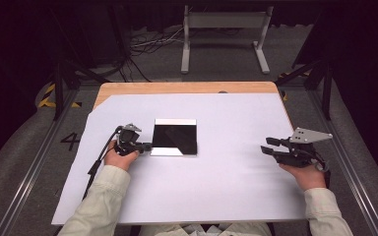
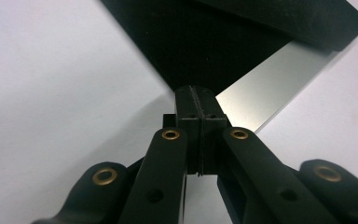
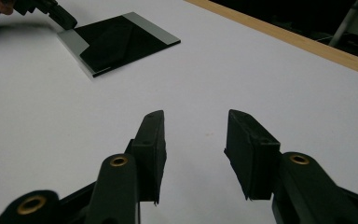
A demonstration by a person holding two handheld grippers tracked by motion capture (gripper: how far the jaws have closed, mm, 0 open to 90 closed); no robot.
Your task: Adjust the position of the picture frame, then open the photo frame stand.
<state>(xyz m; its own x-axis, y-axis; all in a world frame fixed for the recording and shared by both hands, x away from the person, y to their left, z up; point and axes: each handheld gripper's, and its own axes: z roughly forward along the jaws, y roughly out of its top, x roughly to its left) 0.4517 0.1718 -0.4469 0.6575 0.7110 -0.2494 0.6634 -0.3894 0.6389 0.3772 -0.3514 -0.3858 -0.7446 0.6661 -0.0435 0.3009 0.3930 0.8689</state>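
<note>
Plate (image 1: 175, 137) lies on sheet (image 1: 226, 177), apparently touching left gripper (image 1: 147, 146).

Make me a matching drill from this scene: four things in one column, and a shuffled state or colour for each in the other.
1. left tool
2. right tool
3. folded cloth
4. table sheet

a. white
b. jaws apart, nothing between them
c. black, lying on a silver sheet
d. jaws shut at the cloth's corner

Pairs: 1-d, 2-b, 3-c, 4-a
</note>
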